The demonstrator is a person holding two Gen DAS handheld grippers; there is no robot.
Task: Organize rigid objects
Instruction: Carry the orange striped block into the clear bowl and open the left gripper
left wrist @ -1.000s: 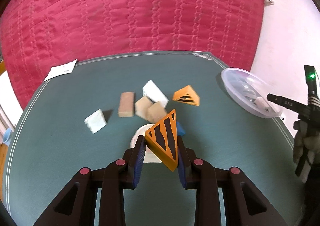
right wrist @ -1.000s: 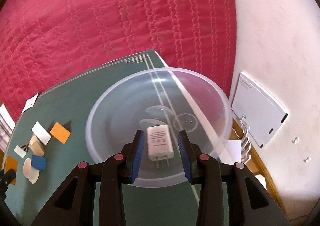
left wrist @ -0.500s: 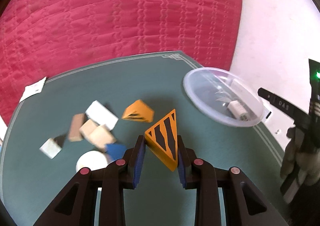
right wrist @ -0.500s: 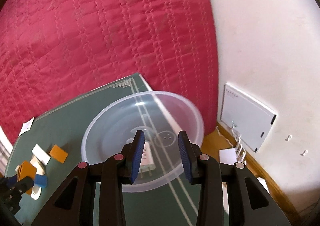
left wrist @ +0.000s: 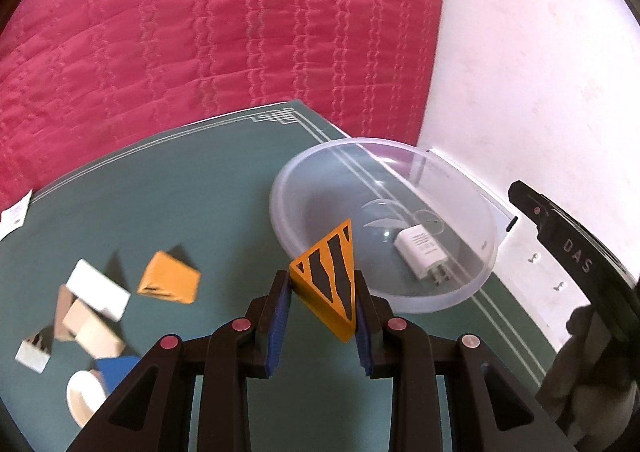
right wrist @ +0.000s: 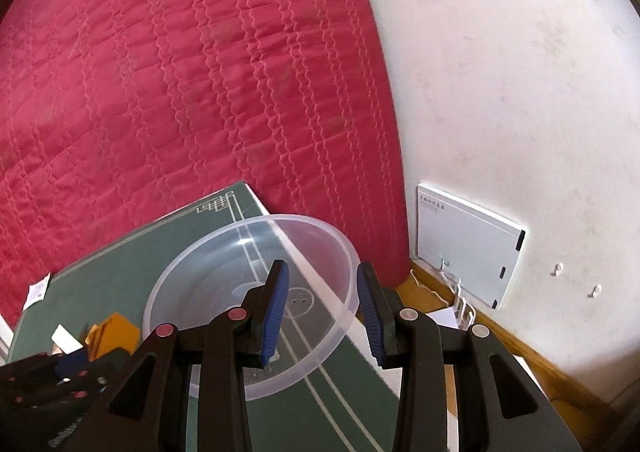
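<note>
My left gripper is shut on an orange wedge with black stripes, held above the green table just short of the clear plastic bowl. A white charger plug lies in the bowl. Left of the gripper lie a second orange wedge, a white block, tan blocks, a blue block and a white round piece. My right gripper is open and empty, raised over the bowl's near right rim.
The green table stands against a red quilted cover and a white wall. A paper slip lies at the far left edge. In the right wrist view a white panel leans on the wall beyond the table.
My left gripper carried the striped wedge right, from over the block pile to the bowl's edge. My right gripper let go of the charger plug in the bowl and drew back and up.
</note>
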